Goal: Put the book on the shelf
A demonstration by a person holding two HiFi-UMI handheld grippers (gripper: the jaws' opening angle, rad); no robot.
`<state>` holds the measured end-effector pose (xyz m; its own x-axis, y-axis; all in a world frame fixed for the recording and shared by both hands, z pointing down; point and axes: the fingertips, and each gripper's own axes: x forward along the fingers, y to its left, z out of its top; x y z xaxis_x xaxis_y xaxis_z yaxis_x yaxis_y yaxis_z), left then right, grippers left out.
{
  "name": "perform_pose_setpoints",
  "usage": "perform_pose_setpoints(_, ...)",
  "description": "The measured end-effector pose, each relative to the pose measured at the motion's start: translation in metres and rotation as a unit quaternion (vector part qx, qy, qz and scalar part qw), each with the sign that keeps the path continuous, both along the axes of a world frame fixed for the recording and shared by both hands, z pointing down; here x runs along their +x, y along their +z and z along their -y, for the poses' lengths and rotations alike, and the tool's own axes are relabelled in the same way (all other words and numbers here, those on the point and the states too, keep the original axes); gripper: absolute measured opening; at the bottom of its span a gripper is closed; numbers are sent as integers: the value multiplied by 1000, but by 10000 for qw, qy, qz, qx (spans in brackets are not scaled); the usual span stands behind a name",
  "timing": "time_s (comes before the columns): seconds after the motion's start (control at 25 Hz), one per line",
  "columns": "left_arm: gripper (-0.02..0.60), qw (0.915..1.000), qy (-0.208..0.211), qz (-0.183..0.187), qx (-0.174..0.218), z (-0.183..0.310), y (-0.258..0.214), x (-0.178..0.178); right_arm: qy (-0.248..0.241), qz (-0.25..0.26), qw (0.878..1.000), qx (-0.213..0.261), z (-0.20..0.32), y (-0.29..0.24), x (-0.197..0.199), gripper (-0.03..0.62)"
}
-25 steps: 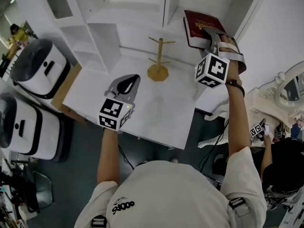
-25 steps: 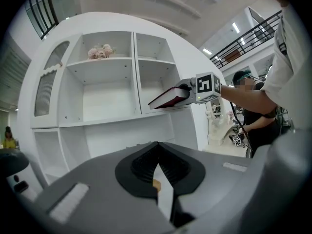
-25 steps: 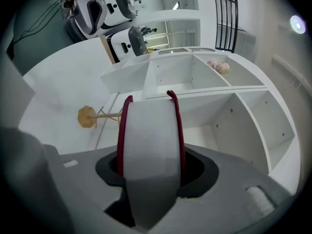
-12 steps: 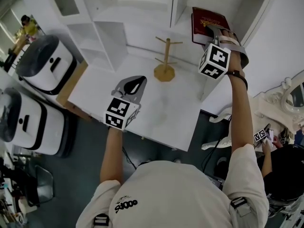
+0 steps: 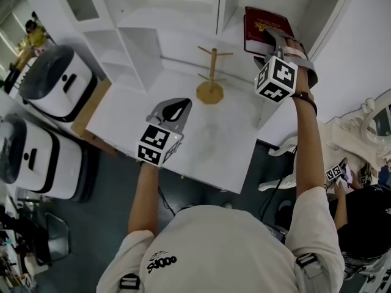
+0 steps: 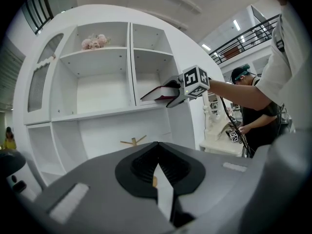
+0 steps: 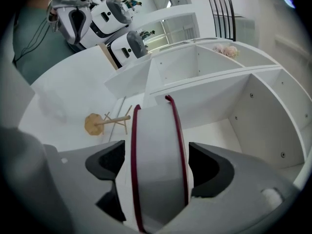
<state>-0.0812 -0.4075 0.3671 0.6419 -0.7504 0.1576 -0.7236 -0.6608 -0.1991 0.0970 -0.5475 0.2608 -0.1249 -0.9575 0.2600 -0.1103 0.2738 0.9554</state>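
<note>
- My right gripper (image 5: 272, 40) has just been opening; its jaws now stand loose on either side of the red book (image 5: 261, 21).
- The book sits in the far right compartment of the shelf (image 5: 183, 17).
- My left gripper (image 5: 173, 109) is clenched on nothing, above the near table (image 5: 220, 145).

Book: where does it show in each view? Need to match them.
Head view: book at top right, in the right bay of the shelf.
Left gripper view: book just above centre, in that same bay.
Right gripper view: book at bottom centre, page edge towards the camera.
Shared landmark: wooden stand, also at and.
</note>
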Motion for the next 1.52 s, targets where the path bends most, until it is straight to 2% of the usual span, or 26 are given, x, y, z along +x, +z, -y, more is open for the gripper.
perform_pose_setpoints(0.16,18,10000,12,37,-80,-1,6,1,-43,108,9998,142,-19,0,2,414)
perform_pose_setpoints(0.32,17,9998,78,80,-140,-5,11,7,41,-12,9998,168,-34,6,10,413)
perform_pose_setpoints(0.6,18,9997,126,127,-161,-11,13,13,103,-134,9996,214,-19,9,14,413)
perform_pose_setpoints(0.84,17,9996,87,161,-202,-18,15,12,235,-478,9984,208,1,12,12,436)
perform_pose_setpoints(1.24,18,9995,20,228,-225,-29,15,11,255,-75,9995,-144,31,11,-4,460)
perform_pose_setpoints(1.4,18,9995,-36,247,-210,-35,14,6,234,-229,9995,49,35,14,-3,479)
perform_pose_setpoints(1.52,17,9994,-94,257,-188,-38,11,2,56,94,9994,340,20,5,-6,479)
